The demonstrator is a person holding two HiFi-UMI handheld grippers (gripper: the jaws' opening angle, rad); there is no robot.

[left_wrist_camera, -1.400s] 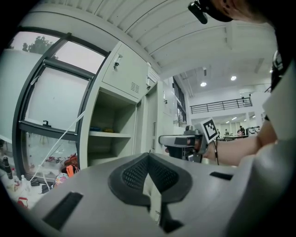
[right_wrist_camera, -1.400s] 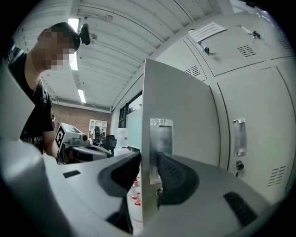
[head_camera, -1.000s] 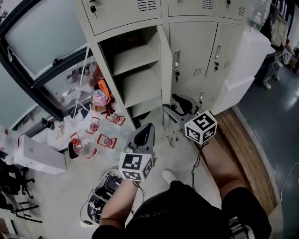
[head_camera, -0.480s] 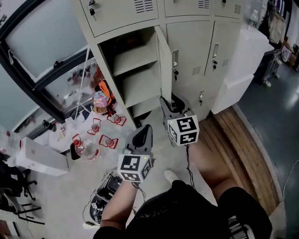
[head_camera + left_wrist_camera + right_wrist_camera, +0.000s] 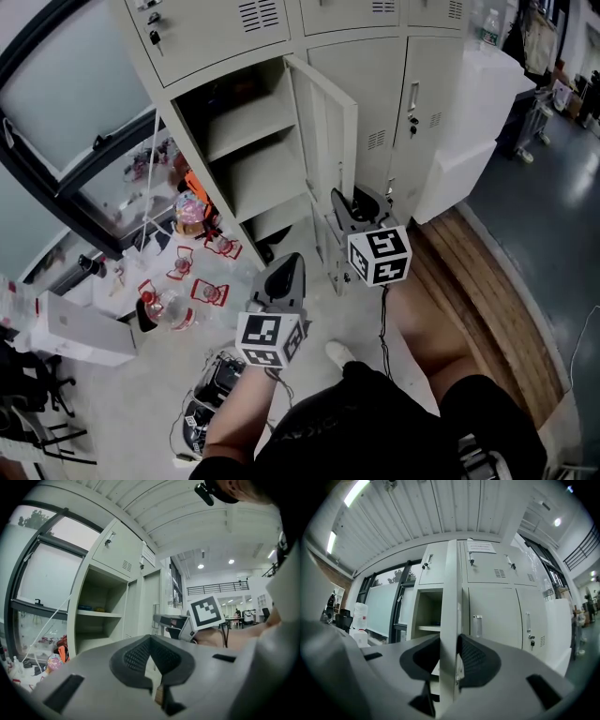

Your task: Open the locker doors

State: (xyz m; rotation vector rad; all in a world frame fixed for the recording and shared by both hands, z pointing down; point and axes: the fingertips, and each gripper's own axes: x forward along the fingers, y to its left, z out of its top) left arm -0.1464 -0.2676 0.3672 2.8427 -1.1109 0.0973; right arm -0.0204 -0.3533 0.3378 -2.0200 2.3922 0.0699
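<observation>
The cream metal locker bank (image 5: 427, 84) stands ahead; its lower-left compartment (image 5: 239, 141) is open, with bare shelves. That compartment's door (image 5: 328, 131) is swung out towards me. My right gripper (image 5: 339, 202) is at the door's free edge low down. In the right gripper view the door edge (image 5: 450, 597) runs up between the two dark pads, which touch it on both sides as the right gripper (image 5: 449, 660) closes. My left gripper (image 5: 286, 267) hangs lower left of the door, apart from it. Seen from its own camera, the left gripper (image 5: 151, 641) is shut on nothing.
Bottles and red items (image 5: 192, 281) lie on the floor left of the locker beside a white box (image 5: 75, 323). A black cabled device (image 5: 211, 384) sits near my left arm. A wooden platform (image 5: 478, 281) runs along the right. The neighbouring locker doors are closed, with keys in their locks.
The right gripper moved left from beside the closed lockers to the open door's edge. The door has swung further out to the right. The left gripper stayed put.
</observation>
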